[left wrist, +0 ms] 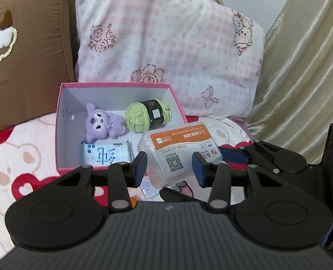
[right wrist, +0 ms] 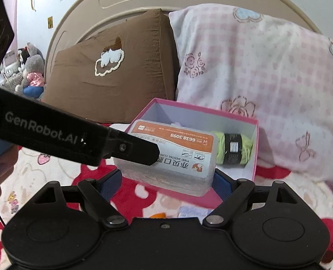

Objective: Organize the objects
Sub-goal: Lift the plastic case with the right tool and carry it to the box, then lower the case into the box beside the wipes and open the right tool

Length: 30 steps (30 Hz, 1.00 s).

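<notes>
Above the pink cardboard box (right wrist: 255, 148), the right gripper (right wrist: 167, 180) clamps a clear (orange-labelled) plastic case (right wrist: 177, 157); left gripper (left wrist: 168, 166) released.

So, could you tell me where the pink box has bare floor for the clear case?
Bare floor shows in the pink box along the left wall beside the purple plush, and at the front right corner before the green yarn, right of the tissue pack. The middle is crowded. The right gripper holds the clear case.

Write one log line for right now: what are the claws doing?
right claw: shut on clear plastic box | left claw: open around it | pink box: holds plush, yarn, tissues
</notes>
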Each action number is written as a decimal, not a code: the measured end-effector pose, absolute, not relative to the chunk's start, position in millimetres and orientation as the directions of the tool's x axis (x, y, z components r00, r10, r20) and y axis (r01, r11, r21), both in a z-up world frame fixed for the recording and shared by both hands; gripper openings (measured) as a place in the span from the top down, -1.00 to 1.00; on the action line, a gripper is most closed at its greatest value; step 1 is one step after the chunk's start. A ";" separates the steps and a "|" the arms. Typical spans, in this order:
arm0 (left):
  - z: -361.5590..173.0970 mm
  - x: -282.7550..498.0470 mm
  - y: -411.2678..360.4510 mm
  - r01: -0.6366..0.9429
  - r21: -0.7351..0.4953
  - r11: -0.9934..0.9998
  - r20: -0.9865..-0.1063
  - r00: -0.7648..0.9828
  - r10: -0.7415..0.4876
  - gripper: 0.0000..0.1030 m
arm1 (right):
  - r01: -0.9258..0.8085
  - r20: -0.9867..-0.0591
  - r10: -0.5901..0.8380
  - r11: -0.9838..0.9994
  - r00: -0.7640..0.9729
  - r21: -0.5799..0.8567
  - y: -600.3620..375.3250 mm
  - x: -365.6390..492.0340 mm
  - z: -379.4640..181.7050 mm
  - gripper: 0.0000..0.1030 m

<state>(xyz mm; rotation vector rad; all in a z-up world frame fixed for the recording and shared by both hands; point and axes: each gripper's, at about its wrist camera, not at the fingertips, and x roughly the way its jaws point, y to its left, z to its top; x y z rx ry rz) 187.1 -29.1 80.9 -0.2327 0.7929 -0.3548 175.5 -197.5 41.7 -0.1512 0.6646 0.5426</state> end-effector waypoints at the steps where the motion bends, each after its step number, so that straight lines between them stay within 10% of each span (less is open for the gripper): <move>1: 80.1 192.2 -28.7 0.219 -0.338 0.915 -0.654 0.645 -0.396 0.17 | -0.525 -0.624 0.431 0.850 0.651 0.040 -197.3 180.6 41.8 -0.73; 30: -58.9 365.7 -21.1 -0.014 -0.544 0.839 -0.755 0.443 -0.483 0.18 | -0.442 -0.870 0.209 0.897 0.446 -0.011 -171.6 346.9 -54.9 -0.73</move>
